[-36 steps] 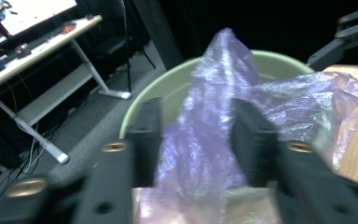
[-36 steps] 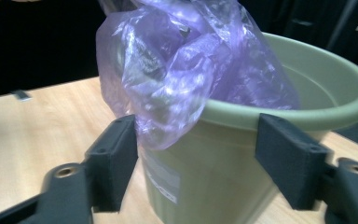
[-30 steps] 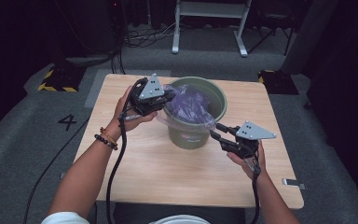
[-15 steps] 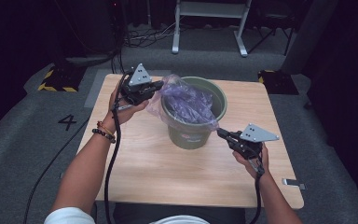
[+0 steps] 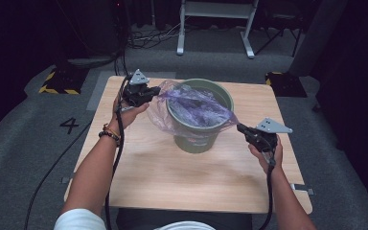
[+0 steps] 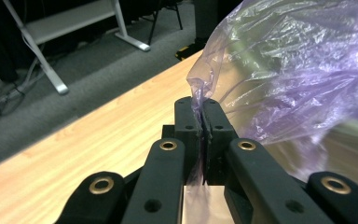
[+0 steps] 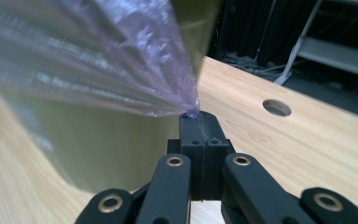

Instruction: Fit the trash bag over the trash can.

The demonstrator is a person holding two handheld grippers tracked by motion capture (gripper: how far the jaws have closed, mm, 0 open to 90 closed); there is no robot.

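Dark room, grey carpeted floor (image 5: pixel 24 158) marked with a numeral, a white metal frame (image 5: pixel 215 19) at the far side; in the middle a light wooden table (image 5: pixel 172 177) with a round hole (image 7: pixel 277 107) in its top, seen past the right gripper's jaws. On the table, between the two grippers: one green bucket (image 5: pixel 199 136), upright, lined with a thin purple plastic bag (image 5: pixel 191 108) whose rim is drawn outward over the bucket's lip on both sides. Left gripper (image 5: pixel 149 93): held in the person's left hand (image 5: pixel 127 112), jaws closed flat together on a gathered edge of the bag; in the left gripper view the film (image 6: pixel 298 70) rises out from between the jaw tips and balloons away ahead and to one side of them, with a strip of it trailing back down between the jaws. Right gripper (image 5: pixel 243 129): held in the person's right hand (image 5: pixel 268 153), jaws having just been closing and now pressed together, a pinched corner of the bag (image 7: pixel 121 60) caught at their very tips; from there the film fans out taut ahead of and above the jaws, the bucket wall (image 7: pixel 116 154) just beyond and beneath it. Bag stretched between both grips, across the bucket's mouth. A cable (image 5: pixel 117 158) trails from the left gripper along the forearm.
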